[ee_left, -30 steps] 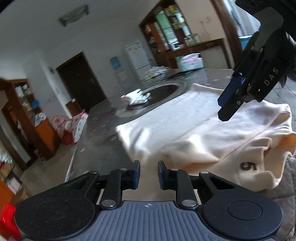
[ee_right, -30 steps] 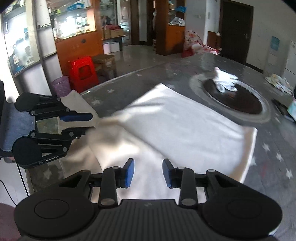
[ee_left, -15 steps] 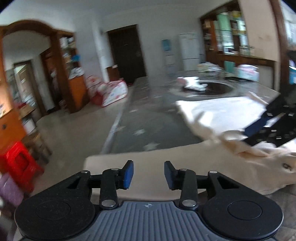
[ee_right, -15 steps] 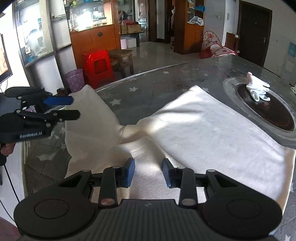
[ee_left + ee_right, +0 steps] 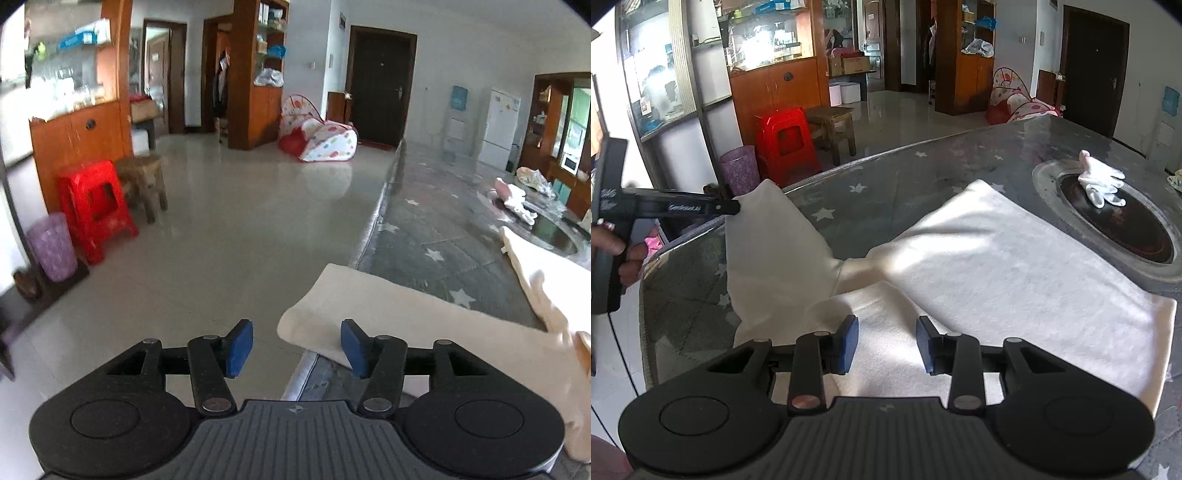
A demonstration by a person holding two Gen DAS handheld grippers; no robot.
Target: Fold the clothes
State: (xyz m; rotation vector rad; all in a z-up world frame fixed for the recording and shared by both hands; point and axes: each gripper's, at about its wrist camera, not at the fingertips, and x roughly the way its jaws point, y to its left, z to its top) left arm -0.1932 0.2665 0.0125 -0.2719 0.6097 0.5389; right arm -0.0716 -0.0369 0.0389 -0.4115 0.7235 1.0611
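Observation:
A cream garment lies spread on the grey star-patterned table. One sleeve stretches out toward the table's left edge; it also shows in the left wrist view. My left gripper is open and empty, with the sleeve's end just beyond its right finger. In the right wrist view the left gripper sits at the sleeve's tip. My right gripper is open and empty, low over the garment's near part.
A white glove lies on the dark round inset at the table's far right. Off the table's left edge stand a red stool, a wooden stool and a purple bin on the tiled floor.
My left gripper swung left, carried the sleeve out to the table's left edge and opened wide. My right gripper drew back a little over the garment and stayed open.

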